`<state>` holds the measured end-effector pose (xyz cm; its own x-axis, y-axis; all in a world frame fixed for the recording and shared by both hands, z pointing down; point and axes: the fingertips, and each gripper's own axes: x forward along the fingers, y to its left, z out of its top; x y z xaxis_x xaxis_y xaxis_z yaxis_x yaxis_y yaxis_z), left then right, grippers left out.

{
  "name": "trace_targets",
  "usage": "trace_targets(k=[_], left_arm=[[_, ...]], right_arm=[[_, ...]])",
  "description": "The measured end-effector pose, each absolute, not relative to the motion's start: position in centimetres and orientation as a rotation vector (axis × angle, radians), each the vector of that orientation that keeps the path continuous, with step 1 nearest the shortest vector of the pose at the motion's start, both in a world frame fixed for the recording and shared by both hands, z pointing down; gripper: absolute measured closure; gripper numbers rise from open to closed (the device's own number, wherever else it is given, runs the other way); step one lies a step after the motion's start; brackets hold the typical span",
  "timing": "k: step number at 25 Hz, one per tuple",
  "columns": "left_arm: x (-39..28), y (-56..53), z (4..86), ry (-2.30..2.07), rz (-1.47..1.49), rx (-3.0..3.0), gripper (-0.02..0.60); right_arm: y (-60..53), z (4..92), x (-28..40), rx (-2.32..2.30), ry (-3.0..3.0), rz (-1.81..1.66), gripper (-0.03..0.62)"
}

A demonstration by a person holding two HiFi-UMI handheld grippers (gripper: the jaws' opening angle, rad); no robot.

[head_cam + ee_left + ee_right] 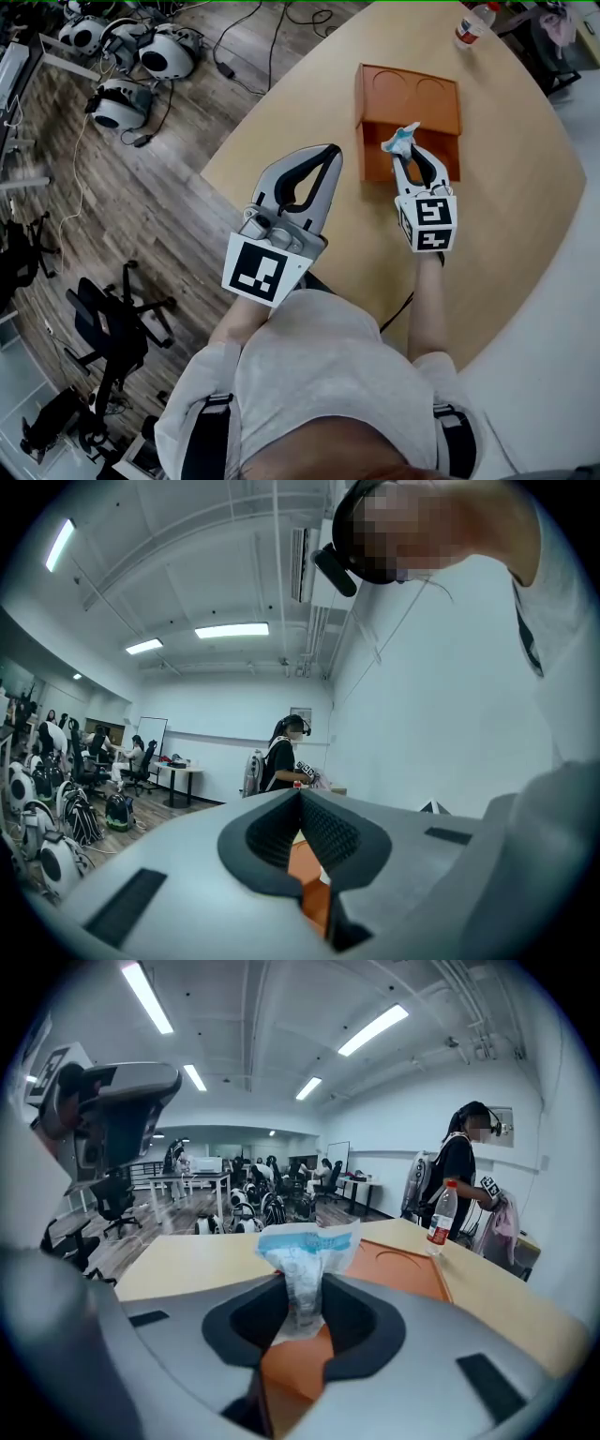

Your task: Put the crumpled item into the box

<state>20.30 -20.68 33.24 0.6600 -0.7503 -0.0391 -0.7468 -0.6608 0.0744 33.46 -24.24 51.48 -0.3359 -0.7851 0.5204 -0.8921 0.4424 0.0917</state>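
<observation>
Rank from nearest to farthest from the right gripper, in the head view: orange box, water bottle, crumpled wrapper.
1. Crumpled wrapper: gripped in the right gripper.
2. Orange box: just beyond, below it.
3. Water bottle: farthest, at upper right.

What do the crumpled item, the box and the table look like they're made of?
Crumpled item: probably a thin plastic film wrapper; white with blue print, creased, slightly glossy.
Box: likely moulded plastic or pulp; uniform matte orange with pressed round recesses.
Table: light wood or laminate; smooth, even tan surface.
</observation>
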Motion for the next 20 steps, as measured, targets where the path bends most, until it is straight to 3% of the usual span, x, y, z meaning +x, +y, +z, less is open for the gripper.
trace_targets(k=[20], left_arm=[[18.0, -21.9, 34.6, -1.320, -0.077, 2.762, 0.568]], right_arm=[[-26.1, 58.3, 33.0, 1.047, -1.885, 0.318, 0.491]])
